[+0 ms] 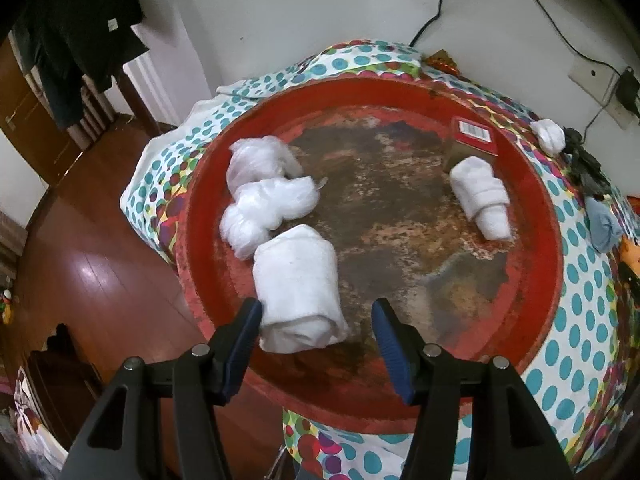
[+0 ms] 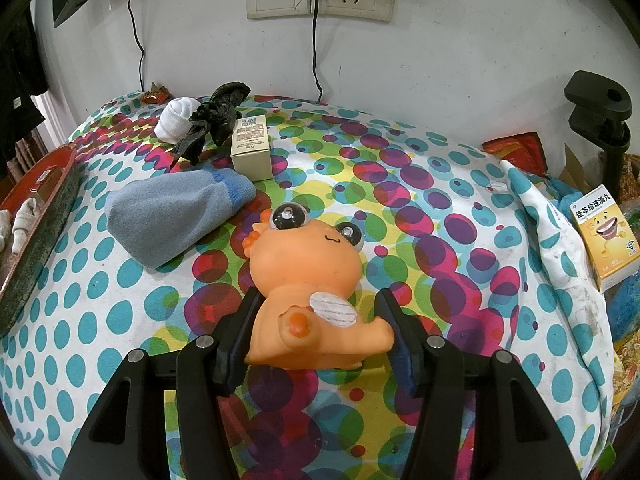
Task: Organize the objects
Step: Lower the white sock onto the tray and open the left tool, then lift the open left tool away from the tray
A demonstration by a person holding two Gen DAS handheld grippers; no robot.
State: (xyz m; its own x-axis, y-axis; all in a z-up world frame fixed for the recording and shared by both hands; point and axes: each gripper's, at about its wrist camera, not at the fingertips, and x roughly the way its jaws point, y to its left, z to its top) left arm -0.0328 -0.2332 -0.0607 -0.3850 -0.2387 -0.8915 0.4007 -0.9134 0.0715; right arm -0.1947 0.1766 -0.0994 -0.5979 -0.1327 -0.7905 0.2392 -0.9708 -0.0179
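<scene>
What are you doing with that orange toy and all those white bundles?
Someone is tidying things on a spotty tablecloth, holding a hand-held gripper in each hand. The right hand-held gripper has its fingers around the orange toy lying on the cloth. The left hand-held gripper is open over the red tray, beside a rolled white towel. More white bundles and a small box sit in the tray.
</scene>
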